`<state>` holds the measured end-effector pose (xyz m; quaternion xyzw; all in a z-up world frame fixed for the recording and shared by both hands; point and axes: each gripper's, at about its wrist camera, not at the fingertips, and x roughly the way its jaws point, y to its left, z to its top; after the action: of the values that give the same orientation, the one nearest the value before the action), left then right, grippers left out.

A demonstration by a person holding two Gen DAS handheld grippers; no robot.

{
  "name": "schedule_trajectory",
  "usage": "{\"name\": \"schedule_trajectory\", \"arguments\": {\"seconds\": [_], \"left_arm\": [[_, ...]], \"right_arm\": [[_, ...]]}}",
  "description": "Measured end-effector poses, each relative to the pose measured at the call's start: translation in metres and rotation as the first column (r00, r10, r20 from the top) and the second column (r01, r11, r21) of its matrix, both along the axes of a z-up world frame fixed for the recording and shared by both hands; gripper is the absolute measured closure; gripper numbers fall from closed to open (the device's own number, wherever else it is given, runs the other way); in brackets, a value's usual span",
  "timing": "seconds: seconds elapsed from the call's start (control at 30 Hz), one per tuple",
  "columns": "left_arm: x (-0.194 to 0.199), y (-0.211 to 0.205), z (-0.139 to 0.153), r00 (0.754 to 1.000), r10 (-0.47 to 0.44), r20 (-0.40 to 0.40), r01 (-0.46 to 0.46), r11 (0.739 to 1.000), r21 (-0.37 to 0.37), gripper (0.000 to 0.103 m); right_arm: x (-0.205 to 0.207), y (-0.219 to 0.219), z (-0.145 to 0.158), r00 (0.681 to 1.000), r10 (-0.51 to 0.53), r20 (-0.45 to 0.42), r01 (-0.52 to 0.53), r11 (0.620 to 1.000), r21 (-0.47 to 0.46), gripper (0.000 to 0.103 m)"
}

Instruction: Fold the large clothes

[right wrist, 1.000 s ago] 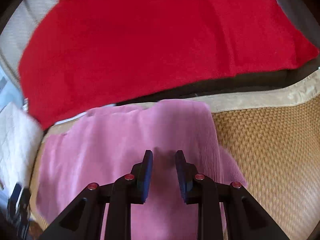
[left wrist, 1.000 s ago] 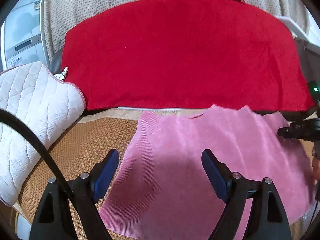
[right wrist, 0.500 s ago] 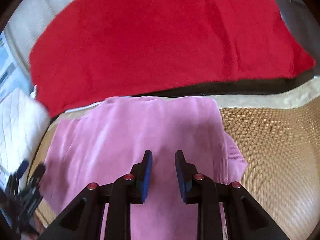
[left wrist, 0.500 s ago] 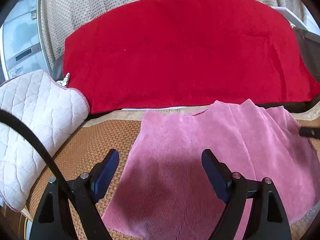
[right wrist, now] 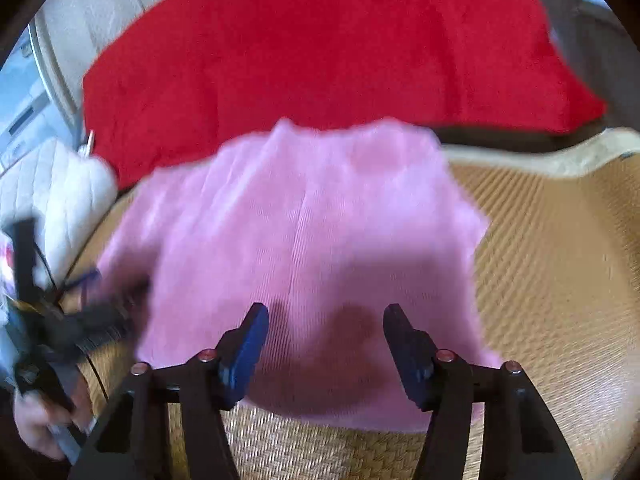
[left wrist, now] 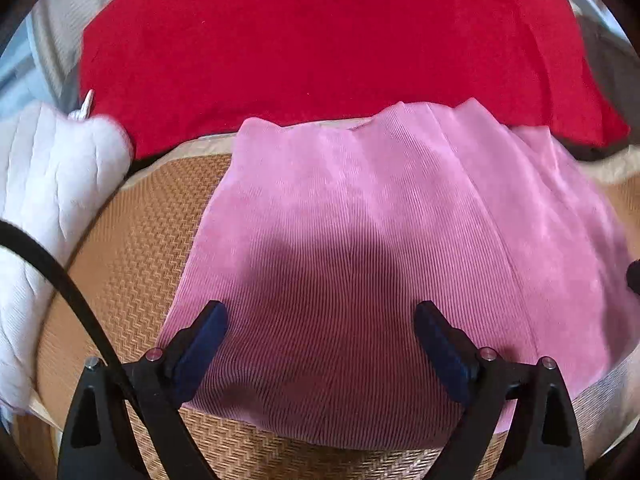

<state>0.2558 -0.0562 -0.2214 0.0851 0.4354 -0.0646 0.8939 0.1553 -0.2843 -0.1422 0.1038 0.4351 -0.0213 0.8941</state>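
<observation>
Since a second ago my right gripper (right wrist: 322, 330) has just been opening, nothing between its jaws; my left gripper (left wrist: 320, 326) has spread wider and dropped closer. Both hover, jaws apart, over the pink ribbed garment (left wrist: 380, 240), folded on the woven mat (left wrist: 132, 240). Only the right view shows my left hand (right wrist: 34, 424).

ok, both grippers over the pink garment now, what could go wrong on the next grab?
1. The pink garment lies folded in layers; open jaws with nothing between them may catch only the top layer.
2. The right gripper, jaws just opened, hangs inward of the hem, so a pinch might bunch the cloth.
3. The left gripper straddles the near left corner; dragging could slide the garment on the woven mat.
</observation>
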Motion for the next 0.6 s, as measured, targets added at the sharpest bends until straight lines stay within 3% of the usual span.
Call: {"name": "schedule_trajectory", "arguments": {"seconds": [0.2, 0.43, 0.6], "left_arm": [[-0.012, 0.009, 0.041, 0.983, 0.038, 0.179, -0.016, 0.992, -0.122, 0.008], [-0.020, -0.006, 0.046, 0.973, 0.028, 0.228, 0.003, 0.991, -0.135, 0.008], [-0.027, -0.018, 0.048, 0.968, -0.003, 0.251, 0.032, 0.993, -0.113, 0.008]], "right_arm": [[-0.009, 0.014, 0.033, 0.991, -0.002, 0.133, 0.024, 0.987, -0.161, 0.040], [-0.007, 0.016, 0.036, 0.988, 0.002, 0.152, 0.042, 0.958, -0.283, 0.038], [-0.010, 0.015, 0.039, 0.986, -0.006, 0.164, 0.057, 0.948, -0.313, 0.038]]}}
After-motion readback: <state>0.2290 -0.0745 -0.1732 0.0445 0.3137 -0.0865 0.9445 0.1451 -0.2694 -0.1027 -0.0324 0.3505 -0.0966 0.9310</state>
